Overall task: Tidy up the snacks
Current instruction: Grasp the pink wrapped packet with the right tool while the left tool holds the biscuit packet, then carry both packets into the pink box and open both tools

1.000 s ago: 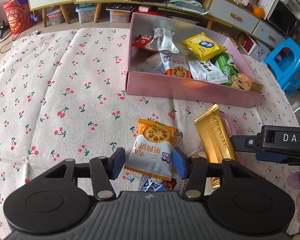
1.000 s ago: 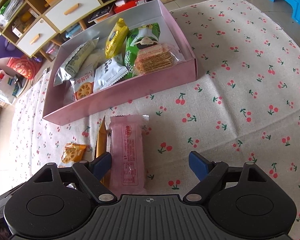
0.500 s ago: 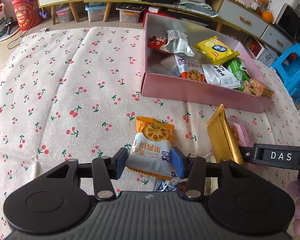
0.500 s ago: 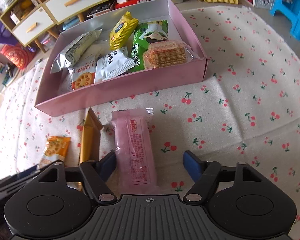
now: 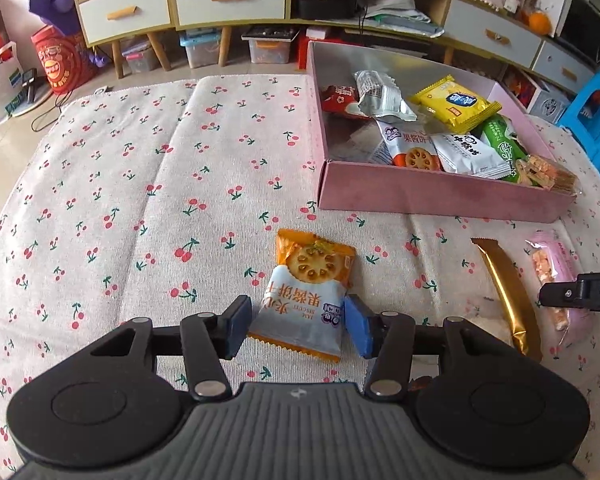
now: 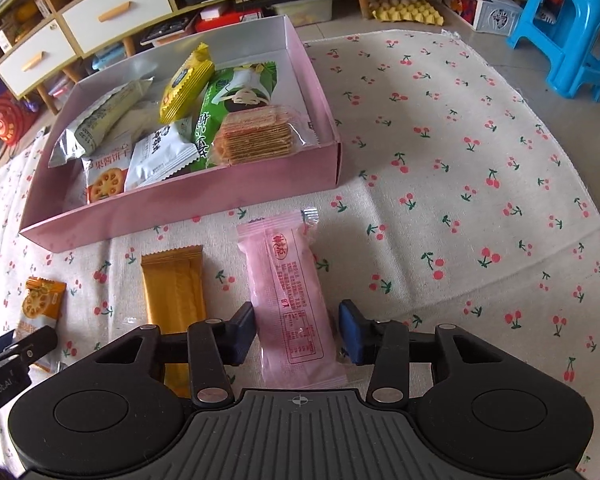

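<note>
An orange and pale blue biscuit packet (image 5: 308, 280) sits between the pads of my left gripper (image 5: 298, 330). Both pads press its sides, and the jaws are easing open slightly. A pink wafer packet (image 6: 288, 280) lies lengthwise on the cherry-print cloth between the pads of my right gripper (image 6: 296, 332). Its jaws are closing, and a thin gap still shows at the right pad. A gold bar (image 6: 174, 288) lies flat between the two packets. The pink box (image 6: 180, 208) behind them holds several snack packets.
The cherry-print cloth (image 5: 140, 200) stretches bare to the left of the box and to its right (image 6: 460, 160). A blue plastic stool (image 6: 568, 20) stands past the cloth's far right edge. Low cabinets (image 5: 220, 0) with drawers line the floor behind.
The right gripper's jaws have narrowed from wide apart to close around the pink packet. The left gripper keeps the biscuit packet between its pads; both views have tilted up slightly.
</note>
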Available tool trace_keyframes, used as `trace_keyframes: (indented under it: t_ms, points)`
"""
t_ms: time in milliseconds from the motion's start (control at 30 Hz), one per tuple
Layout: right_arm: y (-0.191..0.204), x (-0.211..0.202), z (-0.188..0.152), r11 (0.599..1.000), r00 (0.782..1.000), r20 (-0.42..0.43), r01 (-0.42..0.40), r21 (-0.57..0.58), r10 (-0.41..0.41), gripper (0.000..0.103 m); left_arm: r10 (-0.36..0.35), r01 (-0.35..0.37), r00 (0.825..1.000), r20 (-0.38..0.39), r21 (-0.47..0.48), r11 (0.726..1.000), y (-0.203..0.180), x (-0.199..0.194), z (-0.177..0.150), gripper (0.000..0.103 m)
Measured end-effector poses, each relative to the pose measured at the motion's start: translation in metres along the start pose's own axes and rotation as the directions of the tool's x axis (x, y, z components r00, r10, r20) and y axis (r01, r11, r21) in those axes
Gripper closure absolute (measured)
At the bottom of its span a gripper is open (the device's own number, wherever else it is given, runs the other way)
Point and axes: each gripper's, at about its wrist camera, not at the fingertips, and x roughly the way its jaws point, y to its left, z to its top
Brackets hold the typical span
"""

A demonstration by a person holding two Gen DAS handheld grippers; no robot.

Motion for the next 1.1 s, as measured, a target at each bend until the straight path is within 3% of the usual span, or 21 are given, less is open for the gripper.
trace_keyframes:
  t_ms: [200,367,433,600,833,1100]
  points:
    - [0.004,-0.002,-0.007,0.994,1.0,0.012,-0.01,-0.106,0.012,0.056,0.009,-0.012,0.999,0.032,0.122,0.992,-0.003,0.002,-0.004,0.049]
    - [0.007,-0.002,-0.012,0.981,0.999,0.028,-0.011,-0.192,0.017,0.056,-0.009,0.001,0.999,0.051,0.16,0.987,-0.001,0.0,-0.007,0.05]
    - [0.009,-0.003,-0.014,0.976,0.999,0.033,-0.008,-0.217,0.016,0.056,-0.02,0.01,0.998,0.055,0.177,0.984,-0.002,-0.001,-0.007,0.055]
    - [0.008,-0.003,-0.012,0.977,0.999,0.027,-0.011,-0.214,0.017,0.066,-0.017,0.003,0.998,0.06,0.22,0.975,-0.009,-0.002,-0.008,0.061]
    - [0.003,-0.006,-0.009,0.982,0.999,0.001,-0.044,-0.185,0.045,0.071,-0.012,0.003,0.999,0.042,0.211,0.977,-0.009,-0.003,-0.005,0.064]
    - [-0.008,-0.014,-0.001,0.985,0.987,-0.036,-0.159,-0.072,0.157,0.071,-0.04,0.032,0.998,0.045,0.171,0.985,-0.007,-0.011,-0.001,0.065]
